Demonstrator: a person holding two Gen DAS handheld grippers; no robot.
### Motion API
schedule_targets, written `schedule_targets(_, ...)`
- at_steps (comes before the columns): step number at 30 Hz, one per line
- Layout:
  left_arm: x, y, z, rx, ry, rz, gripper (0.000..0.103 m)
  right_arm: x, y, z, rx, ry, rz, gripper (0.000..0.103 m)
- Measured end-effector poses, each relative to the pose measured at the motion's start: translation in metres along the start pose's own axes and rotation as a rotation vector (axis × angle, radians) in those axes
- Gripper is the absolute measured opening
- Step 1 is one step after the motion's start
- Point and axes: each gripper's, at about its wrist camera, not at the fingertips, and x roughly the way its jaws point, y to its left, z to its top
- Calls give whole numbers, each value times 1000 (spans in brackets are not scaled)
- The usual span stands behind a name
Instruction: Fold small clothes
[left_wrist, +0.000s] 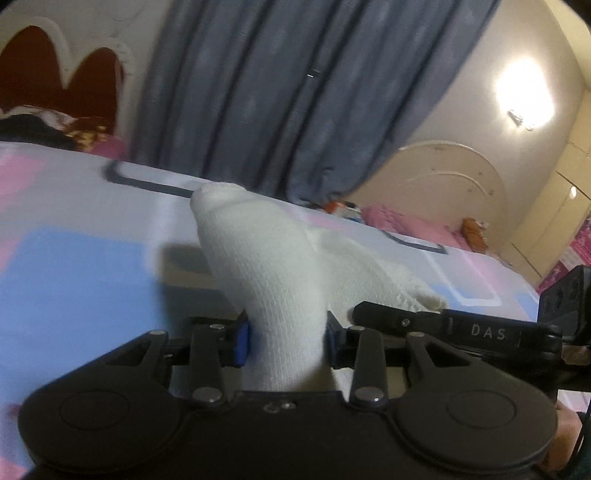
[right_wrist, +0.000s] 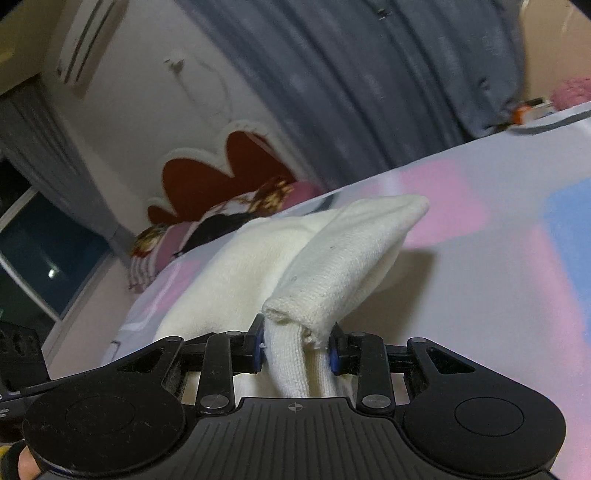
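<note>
Bed (left_wrist: 74, 258) w/ pink-blue sheet, pillows (right_wrist: 221, 221) at headboard

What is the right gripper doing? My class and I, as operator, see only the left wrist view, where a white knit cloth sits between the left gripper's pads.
Observer: The right gripper is shut on the white cloth too, pinching a frayed, rolled edge.
Operator: Is the cloth lying flat there?
Observer: No, beyond the pads it stands up in a fold above the bedsheet.
Operator: Anything else my view misses?
Observer: An air conditioner is mounted high on the wall, and a dark window sits at the left.
</note>
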Motion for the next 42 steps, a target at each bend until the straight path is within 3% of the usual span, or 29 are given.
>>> schedule_targets(6,-11,69,-1,-3,0,37,36,74,51,-26,-6,40,13,31)
schedule_targets(12,4,116,-31,-42,61,78,44,112,50,-50,18,113,-49,32)
schedule_targets(16,-3,113,-30,-40,49,71,48,103,42,-50,32,80,-125,36)
schedule_targets(19,-25,114,-26,-47,-43,53,47,86,46,-46,17,30,-197,36)
schedule_targets(23,-34,101,-15,18,-91,14,47,67,74,-47,-102,-40,-249,36)
schedule_targets(25,-25,92,-9,59,-82,13,47,72,89,-48,-170,-48,-248,36)
schedule_targets(28,1,93,-6,36,-16,32,47,91,104,-51,-200,-32,-233,35)
schedule_targets(33,13,102,-10,-3,15,56,47,134,85,-67,-208,99,-342,36)
schedule_targets(38,-4,94,-11,16,10,81,47,112,87,-68,-177,52,-325,36)
schedule_targets(42,-17,85,-20,46,23,100,47,90,108,-79,-233,27,-318,36)
